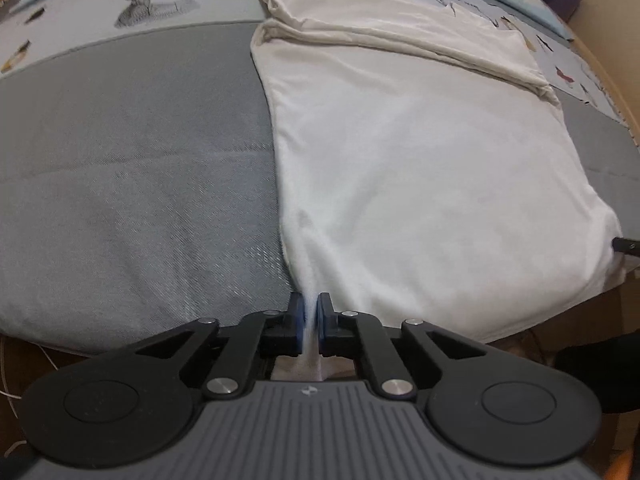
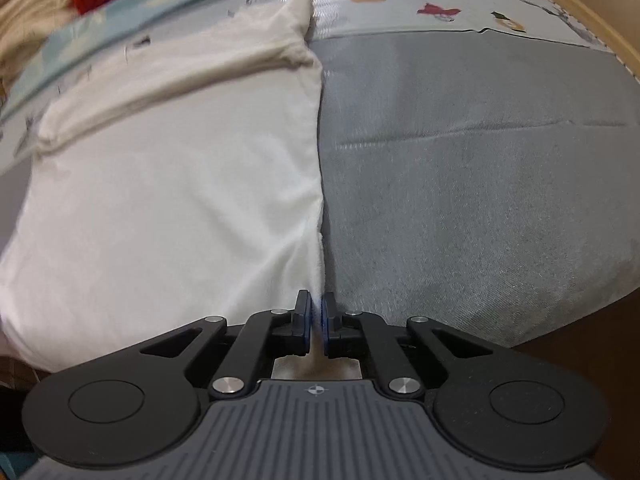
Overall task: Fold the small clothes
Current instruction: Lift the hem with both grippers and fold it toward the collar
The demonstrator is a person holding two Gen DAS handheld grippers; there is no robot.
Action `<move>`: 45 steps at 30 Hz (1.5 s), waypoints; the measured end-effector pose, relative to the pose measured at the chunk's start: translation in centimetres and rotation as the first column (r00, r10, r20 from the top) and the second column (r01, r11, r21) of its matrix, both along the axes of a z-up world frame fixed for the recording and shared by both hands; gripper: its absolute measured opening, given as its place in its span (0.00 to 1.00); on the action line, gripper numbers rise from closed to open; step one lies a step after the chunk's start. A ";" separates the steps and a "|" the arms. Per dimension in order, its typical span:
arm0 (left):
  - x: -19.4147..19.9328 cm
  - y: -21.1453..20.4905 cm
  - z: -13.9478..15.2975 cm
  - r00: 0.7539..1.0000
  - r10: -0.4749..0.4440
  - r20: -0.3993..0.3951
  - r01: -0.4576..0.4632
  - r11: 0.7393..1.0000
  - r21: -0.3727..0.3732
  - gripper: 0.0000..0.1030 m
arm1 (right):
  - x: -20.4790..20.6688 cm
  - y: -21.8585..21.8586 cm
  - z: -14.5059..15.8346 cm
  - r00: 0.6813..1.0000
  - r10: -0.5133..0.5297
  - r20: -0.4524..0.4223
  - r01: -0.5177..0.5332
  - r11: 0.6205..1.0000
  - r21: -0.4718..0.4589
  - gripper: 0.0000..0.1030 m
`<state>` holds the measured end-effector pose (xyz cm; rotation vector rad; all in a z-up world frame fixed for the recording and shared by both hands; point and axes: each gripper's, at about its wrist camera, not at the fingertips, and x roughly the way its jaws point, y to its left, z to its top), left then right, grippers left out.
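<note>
Grey mat (image 1: 132,168) under white garment (image 1: 420,168)

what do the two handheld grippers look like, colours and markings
Both look alike. The left gripper and right gripper have black linkage arms with silver pivot pins, blue pads on the finger faces, round black discs either side, and a ribbed grey body bearing a small crosshair mark. No cables or sleeves visible.

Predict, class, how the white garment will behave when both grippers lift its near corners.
Probably floppy: the white garment already bunches into a thin pleat inside the left gripper. Likely light, since the right gripper pinches only a thin edge. The folded band at its far end may slide open.
</note>
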<state>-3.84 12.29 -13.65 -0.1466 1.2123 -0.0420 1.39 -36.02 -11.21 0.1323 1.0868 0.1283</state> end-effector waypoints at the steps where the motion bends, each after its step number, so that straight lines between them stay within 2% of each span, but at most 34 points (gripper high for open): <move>1: 0.1 -0.1 -0.3 1.000 -0.009 -0.015 0.009 1.000 0.006 0.14 | 0.1 -0.1 -0.1 1.000 -0.009 -0.005 0.009 1.000 -0.007 0.05; 5: 0.2 -1.1 -1.2 0.997 -0.055 -0.055 0.058 0.996 0.063 0.17 | 0.2 0.5 -1.6 0.997 -0.006 -0.083 0.001 0.998 -0.060 0.12; 7: 0.2 -1.1 -1.3 0.997 -0.052 -0.056 0.055 0.997 0.061 0.17 | 0.2 1.0 -1.6 0.997 0.019 -0.076 -0.026 0.996 -0.087 0.13; 11: 0.2 -1.1 -1.4 0.997 -0.047 -0.054 0.050 0.997 0.059 0.17 | 0.2 0.9 -1.6 0.997 0.019 -0.079 -0.025 0.997 -0.079 0.13; 14: 0.2 -1.1 -1.4 0.998 -0.045 -0.048 0.048 0.997 0.068 0.11 | 0.0 0.9 -1.4 0.997 0.034 -0.074 -0.040 0.996 -0.079 0.12; 16: -0.1 -1.2 -1.0 0.998 -0.039 -0.039 0.042 0.997 0.071 0.07 | 0.1 0.8 -1.4 0.997 0.038 -0.068 -0.042 0.997 -0.068 0.06; 21: -0.8 -1.7 0.3 0.999 -0.048 0.008 0.047 0.995 0.092 0.06 | -0.6 0.8 -0.8 0.998 0.049 -0.033 -0.051 0.997 -0.058 0.05; 27: -1.6 -2.2 2.9 0.994 -0.035 0.101 0.026 0.996 0.087 0.06 | -0.8 0.9 1.4 0.995 0.058 0.078 -0.058 0.998 -0.014 0.05; 32: -2.4 -1.8 5.7 0.981 0.014 0.193 -0.019 1.000 0.024 0.05 | -1.0 0.3 4.7 0.980 0.051 0.193 -0.059 0.998 0.034 0.04; 36: -3.8 -0.6 8.9 0.962 0.062 0.267 -0.043 0.996 -0.073 0.04 | -2.1 -0.7 8.2 0.960 0.030 0.278 -0.047 0.998 0.053 0.04; 40: -6.2 0.5 11.6 0.942 0.081 0.325 -0.023 0.984 -0.178 0.04 | -4.0 -1.7 11.2 0.941 0.025 0.337 -0.063 0.993 0.102 0.00; 45: -9.4 0.4 13.9 0.923 0.067 0.380 0.019 0.976 -0.217 0.04 | -6.8 -4.3 13.8 0.927 -0.029 0.375 -0.048 0.980 0.193 0.00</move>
